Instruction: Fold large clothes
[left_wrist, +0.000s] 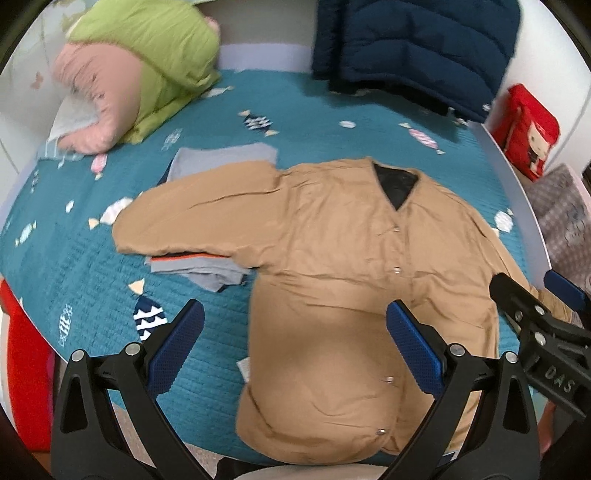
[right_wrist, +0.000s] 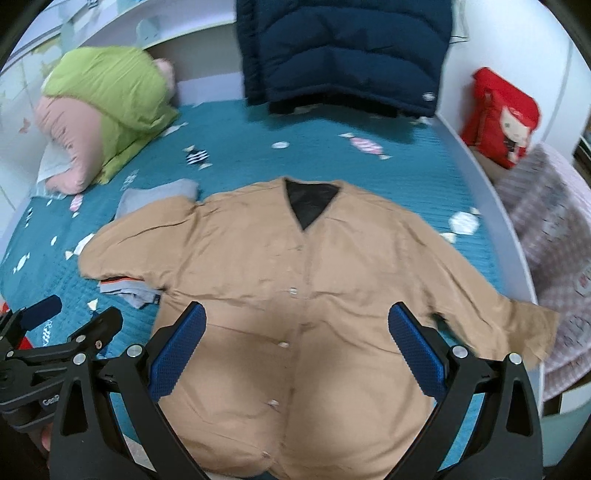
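Tan jacket lies flat; left tool and right tool both spread, empty.

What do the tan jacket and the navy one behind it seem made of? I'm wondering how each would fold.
Tan jacket: apparently a thin, smooth woven cloth, matte; it lies flat with fine creases and metal snaps down the front. Navy jacket: looks like padded, quilted synthetic shell, slightly shiny, with puffy stitched channels.

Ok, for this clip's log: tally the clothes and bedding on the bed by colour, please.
Tan: 1, the jacket spread flat, snaps closed.
Navy: 1, the puffer jacket at the far edge.
Grey: 1, the folded pile under the tan sleeve; how many items it holds cannot be told.
Green: 1, bedding.
Pink: 1, pillow.
Total: 5.
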